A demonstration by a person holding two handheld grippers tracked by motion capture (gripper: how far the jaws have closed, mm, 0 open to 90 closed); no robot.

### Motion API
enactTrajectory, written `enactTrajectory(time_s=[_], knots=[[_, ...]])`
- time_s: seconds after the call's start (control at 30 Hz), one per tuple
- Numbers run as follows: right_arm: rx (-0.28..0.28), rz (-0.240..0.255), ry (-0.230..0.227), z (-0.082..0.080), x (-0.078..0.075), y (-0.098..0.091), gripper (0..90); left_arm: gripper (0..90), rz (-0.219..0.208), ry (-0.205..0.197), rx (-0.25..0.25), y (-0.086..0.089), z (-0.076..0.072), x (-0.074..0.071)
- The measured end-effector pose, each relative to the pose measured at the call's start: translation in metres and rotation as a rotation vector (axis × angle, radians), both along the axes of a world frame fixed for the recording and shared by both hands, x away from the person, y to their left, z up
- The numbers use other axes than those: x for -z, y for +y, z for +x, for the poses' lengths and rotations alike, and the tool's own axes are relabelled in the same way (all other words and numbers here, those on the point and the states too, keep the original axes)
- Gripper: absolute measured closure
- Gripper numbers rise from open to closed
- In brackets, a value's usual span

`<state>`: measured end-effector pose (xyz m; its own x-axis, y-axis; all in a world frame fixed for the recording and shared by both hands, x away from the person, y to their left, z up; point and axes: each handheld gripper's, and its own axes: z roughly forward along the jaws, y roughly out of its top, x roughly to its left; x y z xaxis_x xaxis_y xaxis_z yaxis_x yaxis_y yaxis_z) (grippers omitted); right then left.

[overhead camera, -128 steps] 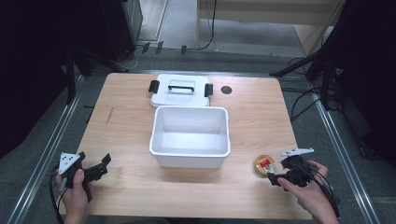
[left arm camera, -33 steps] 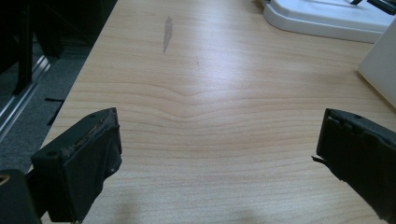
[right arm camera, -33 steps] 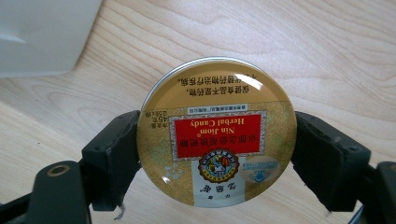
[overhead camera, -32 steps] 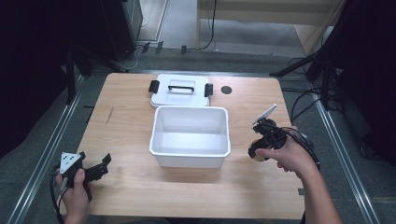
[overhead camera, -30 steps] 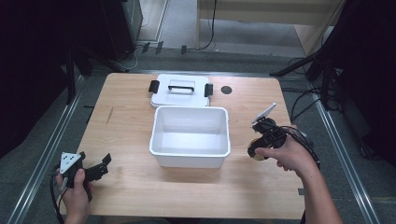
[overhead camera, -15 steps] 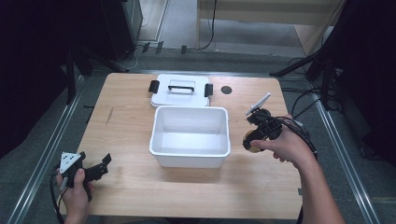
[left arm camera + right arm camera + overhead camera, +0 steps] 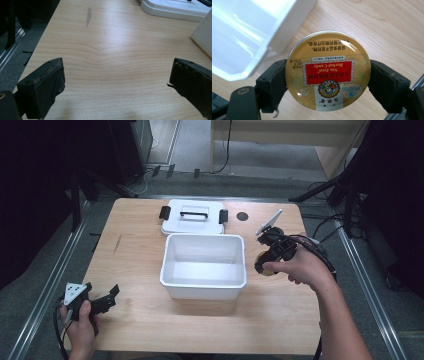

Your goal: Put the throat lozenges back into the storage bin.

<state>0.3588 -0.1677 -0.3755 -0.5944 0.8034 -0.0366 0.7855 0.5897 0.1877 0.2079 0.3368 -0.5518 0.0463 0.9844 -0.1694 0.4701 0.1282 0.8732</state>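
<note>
the right gripper is clamped on a round gold candy tin, one black jaw pressing each side of its rim. in the right gripper view the tin's lid faces the camera, with a red label in the middle and print that reads upside down. in the high view the tin is a small yellow spot under the person's right hand, held above the table and just beside the right wall of the white bin. whether the tin touches that wall i cannot tell; in the right gripper view the bin's rim runs close past the tin's upper left edge. a black cable trails from the gripper back over the table's right edge, and the grey plate on top tilts up toward the far side.

the bin sits open and empty in the middle of the table. its white lid, with a handle on top and a dark clasp at each end, lies flat right behind it, touching or nearly touching the bin's far wall. a small dark round mark sits in the wood just right of the lid.

the left gripper rests low at the near left corner of the table in the left hand, well apart from the bin. its jaws are spread wide with nothing but bare wood between them, as the left gripper view shows.
</note>
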Motion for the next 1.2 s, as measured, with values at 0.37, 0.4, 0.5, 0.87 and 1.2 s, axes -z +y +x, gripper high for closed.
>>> enactTrajectory(time_s=[0.37, 0.4, 0.5, 0.87, 1.2], knots=[[-0.076, -0.008, -0.037, 0.001, -0.014, 0.02, 20.9, 0.4, -0.001, -0.004, 0.0, 0.0, 0.001, 0.0], [-0.079, -0.007, -0.035, 0.0, -0.015, 0.022, 20.9, 0.5, -0.001, -0.003, 0.0, 0.0, 0.001, 0.0], [-0.092, -0.013, -0.041, 0.0, -0.017, 0.029, 20.9, 0.4, -0.002, -0.002, 0.0, 0.0, 0.001, 0.0], [-0.186, -0.034, -0.068, 0.002, -0.024, 0.053, 20.9, 0.5, -0.002, -0.001, 0.002, 0.0, 0.001, 0.0], [-0.253, -0.029, -0.076, 0.001, -0.025, 0.073, 20.9, 0.5, -0.002, -0.001, 0.003, 0.0, 0.001, 0.0]])
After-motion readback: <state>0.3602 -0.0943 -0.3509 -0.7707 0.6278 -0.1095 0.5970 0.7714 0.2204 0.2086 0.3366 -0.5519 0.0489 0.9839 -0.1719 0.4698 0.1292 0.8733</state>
